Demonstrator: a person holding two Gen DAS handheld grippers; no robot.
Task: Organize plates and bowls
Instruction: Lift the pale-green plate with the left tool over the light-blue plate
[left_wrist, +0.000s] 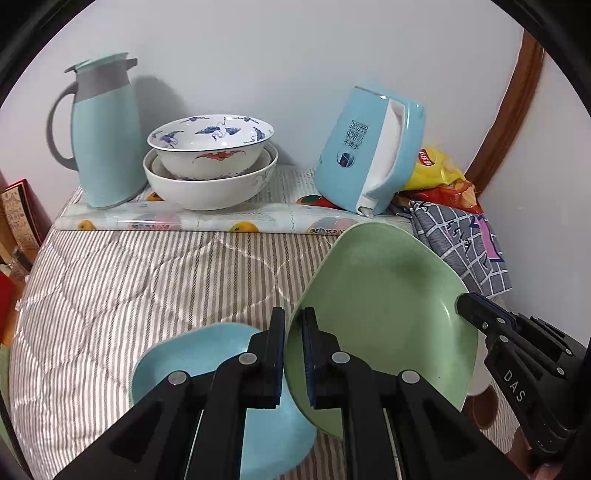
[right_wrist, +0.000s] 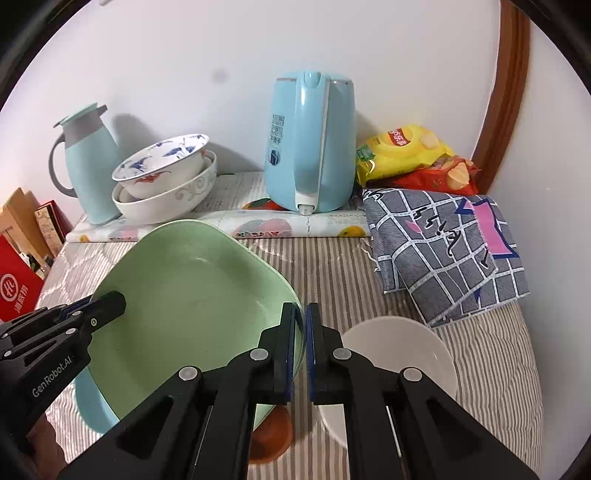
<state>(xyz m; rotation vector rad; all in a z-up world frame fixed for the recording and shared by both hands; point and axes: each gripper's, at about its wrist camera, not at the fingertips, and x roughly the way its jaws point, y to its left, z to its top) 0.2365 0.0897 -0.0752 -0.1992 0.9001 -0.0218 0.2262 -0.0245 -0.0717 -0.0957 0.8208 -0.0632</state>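
A green plate (left_wrist: 384, 306) is held up off the striped cloth between both grippers. My left gripper (left_wrist: 293, 354) is shut on its left rim. My right gripper (right_wrist: 302, 350) is shut on its right rim; it also shows in the left wrist view (left_wrist: 480, 314). The plate also shows in the right wrist view (right_wrist: 192, 295). A blue plate (left_wrist: 207, 362) lies on the cloth under the green one, partly hidden. A white plate (right_wrist: 399, 350) lies to the right. An orange dish (right_wrist: 273, 435) lies below the green plate, mostly hidden. Stacked white bowls (left_wrist: 210, 162) stand at the back.
A teal thermos jug (left_wrist: 103, 136) and a blue electric kettle (right_wrist: 310, 147) stand on the patterned mat at the back wall. Snack bags (right_wrist: 410, 155) and a folded checked cloth (right_wrist: 443, 251) lie at the right. Red boxes (right_wrist: 18, 284) stand at the left edge.
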